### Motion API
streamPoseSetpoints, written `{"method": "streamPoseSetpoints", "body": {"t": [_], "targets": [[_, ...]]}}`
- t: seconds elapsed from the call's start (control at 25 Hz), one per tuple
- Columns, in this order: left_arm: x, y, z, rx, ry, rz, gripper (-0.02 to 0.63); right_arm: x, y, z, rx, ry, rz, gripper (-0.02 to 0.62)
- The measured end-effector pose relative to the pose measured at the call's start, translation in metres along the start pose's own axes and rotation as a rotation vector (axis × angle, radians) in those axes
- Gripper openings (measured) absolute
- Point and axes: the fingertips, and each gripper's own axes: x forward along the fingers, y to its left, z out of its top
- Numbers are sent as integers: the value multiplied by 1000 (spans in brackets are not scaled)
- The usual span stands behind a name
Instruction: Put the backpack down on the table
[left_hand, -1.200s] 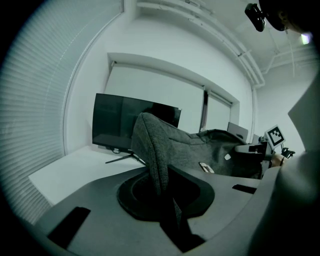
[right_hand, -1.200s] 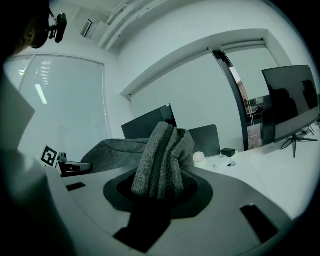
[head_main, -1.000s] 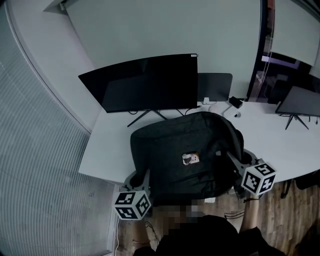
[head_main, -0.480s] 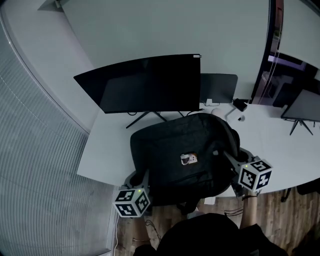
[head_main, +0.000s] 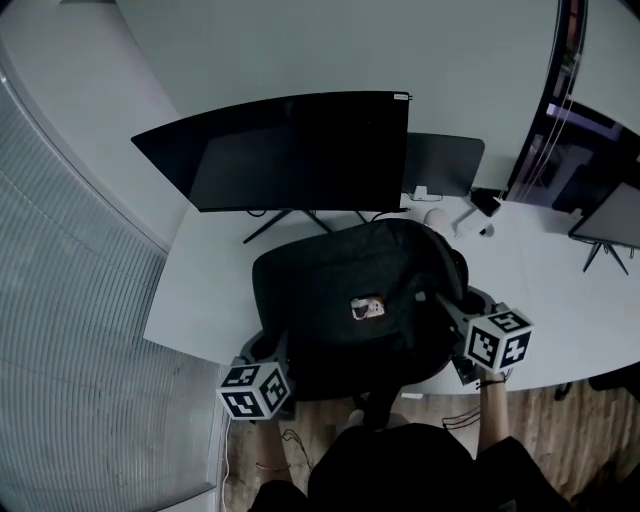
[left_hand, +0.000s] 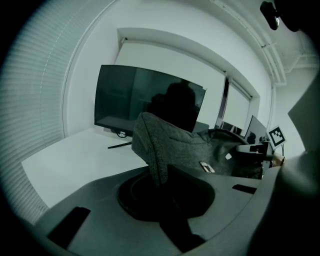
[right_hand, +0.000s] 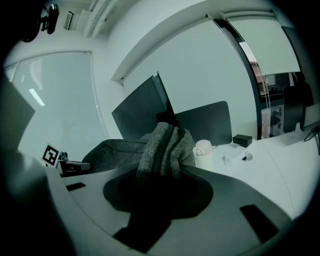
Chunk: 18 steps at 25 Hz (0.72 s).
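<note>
Slatted window blinds (head_main: 70, 300) run down the far left. Next to them, at the near edge of the white surface (head_main: 195, 290), the left gripper (head_main: 282, 342) reaches up to the left lower corner of the dark grey backpack (head_main: 350, 290). In the left gripper view its jaws stand narrow and pinch a thin upright fold of the bag's grey fabric, which rises straight out from between them.

Behind the bag a wide curved monitor (head_main: 290, 150) stands on a splayed foot, its screen dark. The backpack lies flat and broad in front of it, stretched between the two grippers. Most of it is over the surface, while its near edge hangs past the front edge, above the wooden floor (head_main: 560, 440). Whether its underside rests on the surface cannot be told. A small light label (head_main: 367, 308) sits near the middle of its upper face.

On the bag's right side the right gripper (head_main: 440, 305) holds it. In the right gripper view the jaws stand about half apart, closed on a thick bunch of folded grey fabric with a dark seam running through it.

Further right, near the back of the surface, a dark flat panel (head_main: 445, 165) stands behind a small white rounded object (head_main: 437, 217), with a small black box (head_main: 487, 200) beside it. A second monitor (head_main: 610, 220) shows at the right border.
</note>
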Motion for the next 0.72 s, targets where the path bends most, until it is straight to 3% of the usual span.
{"method": "streamPoseSetpoints", "body": {"t": [0.72], "targets": [[57, 23, -35, -49, 150, -12, 43, 44, -30, -42, 52, 108, -58, 117]]}}
